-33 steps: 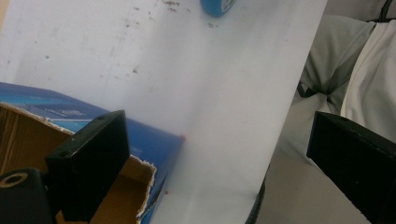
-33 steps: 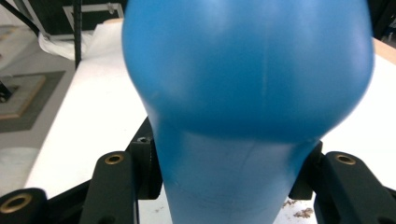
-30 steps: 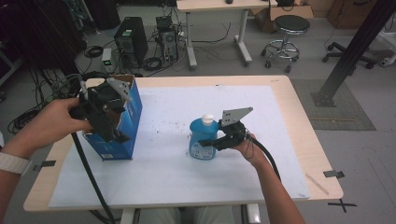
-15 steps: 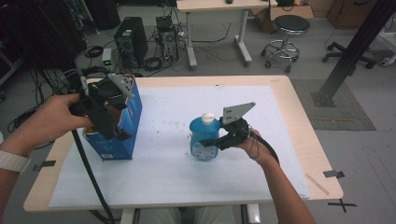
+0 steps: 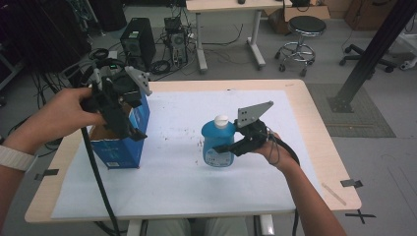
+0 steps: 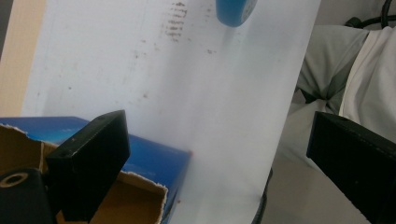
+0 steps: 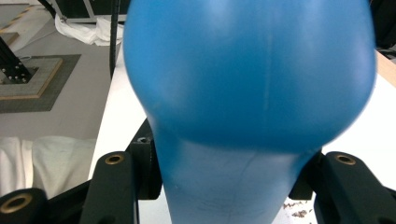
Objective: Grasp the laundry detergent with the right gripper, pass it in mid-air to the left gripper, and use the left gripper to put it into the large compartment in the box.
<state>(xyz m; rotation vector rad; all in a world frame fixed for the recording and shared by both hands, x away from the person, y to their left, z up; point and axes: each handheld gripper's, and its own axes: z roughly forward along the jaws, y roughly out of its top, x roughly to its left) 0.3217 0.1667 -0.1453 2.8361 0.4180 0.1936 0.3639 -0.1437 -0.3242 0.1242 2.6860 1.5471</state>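
**At mid-table: bottle clamped, box under the other gripper**

Blue bottle upright on the white sheet. Right gripper reaches in from the bottle's right, jaws clamped on its body. Left of the bottle, left gripper hangs jaws-apart over the open blue box, tilted down.

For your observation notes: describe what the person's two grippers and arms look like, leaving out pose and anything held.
Both are black. The left gripper and right gripper each carry a grey three-cornered plate on top and trail a black cable. Brass-coloured rings mark the jaw bases. Forearms are unsleeved; a white band circles the left wrist.
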